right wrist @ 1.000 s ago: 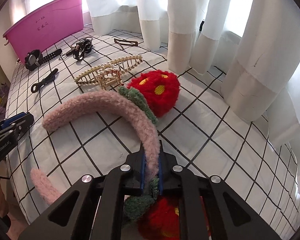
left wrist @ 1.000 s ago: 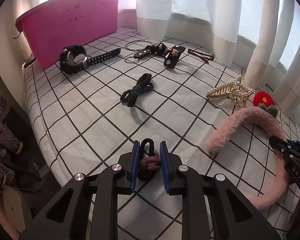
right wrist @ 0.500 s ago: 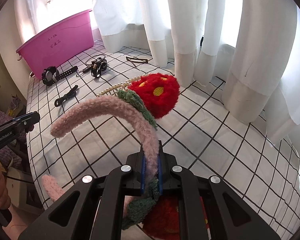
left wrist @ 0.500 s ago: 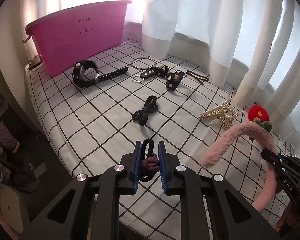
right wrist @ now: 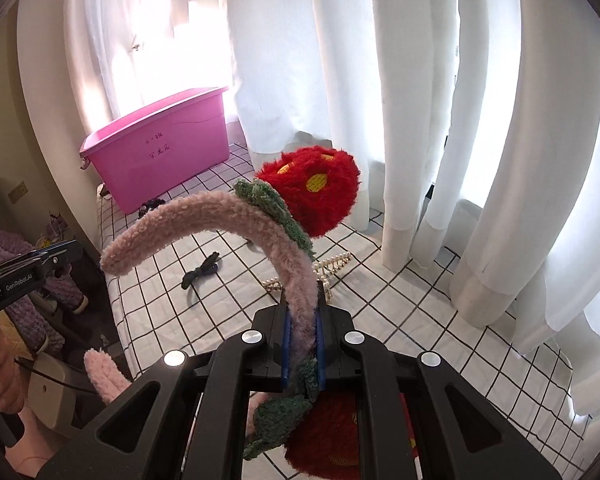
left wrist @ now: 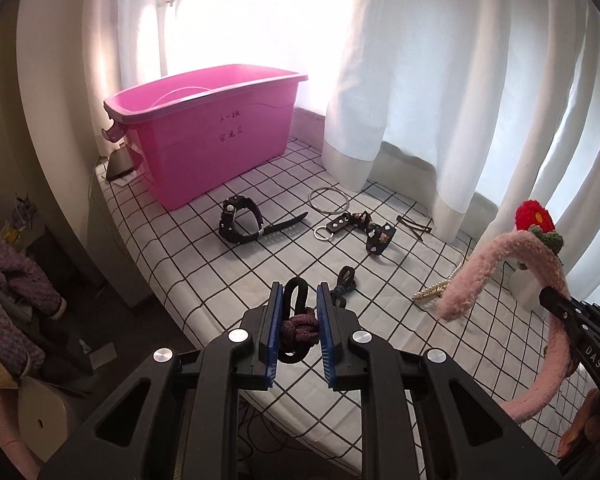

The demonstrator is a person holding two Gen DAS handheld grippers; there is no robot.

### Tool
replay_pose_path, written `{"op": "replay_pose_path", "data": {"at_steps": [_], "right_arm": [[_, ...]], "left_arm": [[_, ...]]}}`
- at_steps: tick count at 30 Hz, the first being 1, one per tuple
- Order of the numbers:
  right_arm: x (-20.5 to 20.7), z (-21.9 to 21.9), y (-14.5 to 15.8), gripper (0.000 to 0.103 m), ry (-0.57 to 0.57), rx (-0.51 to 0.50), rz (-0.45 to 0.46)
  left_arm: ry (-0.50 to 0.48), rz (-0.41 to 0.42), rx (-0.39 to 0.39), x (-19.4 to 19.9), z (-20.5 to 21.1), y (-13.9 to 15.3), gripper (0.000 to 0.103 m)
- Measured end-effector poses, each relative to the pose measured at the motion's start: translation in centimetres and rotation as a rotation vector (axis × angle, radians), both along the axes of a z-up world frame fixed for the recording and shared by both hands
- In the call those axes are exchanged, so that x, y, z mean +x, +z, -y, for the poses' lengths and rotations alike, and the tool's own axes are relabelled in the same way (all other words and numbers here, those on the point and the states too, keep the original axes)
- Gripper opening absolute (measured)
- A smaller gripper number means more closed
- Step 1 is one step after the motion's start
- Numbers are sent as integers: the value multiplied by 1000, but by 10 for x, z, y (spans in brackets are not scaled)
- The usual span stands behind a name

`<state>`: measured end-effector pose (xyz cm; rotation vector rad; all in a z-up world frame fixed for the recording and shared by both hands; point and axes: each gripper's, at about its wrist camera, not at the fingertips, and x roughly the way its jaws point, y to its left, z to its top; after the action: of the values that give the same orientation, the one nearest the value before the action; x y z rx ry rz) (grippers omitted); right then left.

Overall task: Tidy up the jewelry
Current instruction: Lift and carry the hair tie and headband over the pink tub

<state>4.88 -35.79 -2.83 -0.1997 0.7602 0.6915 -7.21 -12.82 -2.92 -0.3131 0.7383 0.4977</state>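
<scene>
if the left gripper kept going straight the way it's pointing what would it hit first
Probably the second black knotted hair tie lying on the checked cloth just past the left gripper, which is shut on a black and purple hair tie. Depth is unclear, so it could meet bare cloth beside it.

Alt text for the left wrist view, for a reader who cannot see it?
The left hand-held gripper is shut on a knotted dark hair tie above a checked cloth. Beyond lie a black watch, metal rings and a pink bin.

bin (left wrist: 203,136) at cloth's (left wrist: 203,264) far-left corner | watch (left wrist: 239,226) before it | ring (left wrist: 328,201) right of watch | clip (left wrist: 434,291) apparently nearer, rightward
</scene>
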Motion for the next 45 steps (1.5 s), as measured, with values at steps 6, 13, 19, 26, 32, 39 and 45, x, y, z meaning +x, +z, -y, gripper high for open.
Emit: {"op": "replay_pose_path", "data": {"at_steps": [6,13,19,26,32,39,45], "right_arm": [[1,-41,35,10,10,69,15],[-1,-111,66,10,-48,122,73],[1,-175,88,10,-130,145,115],[23,-238,107,10,-116,142,127],[48,-284,121,10,-10,153,145],[82,-346,131,10,70,137,141],[109,-403,127,10,85,84,115]], "left_arm": [[15,58,33,-11,-41,37,17],[-64,112,46,-3,-109,67,17],[-153,144,63,14,-177,87,17],[-148,162,64,35,-239,108,17],[-35,172,72,43,-273,111,17],[17,150,96,63,-300,110,17],[6,136,61,90,-336,104,17]]}}
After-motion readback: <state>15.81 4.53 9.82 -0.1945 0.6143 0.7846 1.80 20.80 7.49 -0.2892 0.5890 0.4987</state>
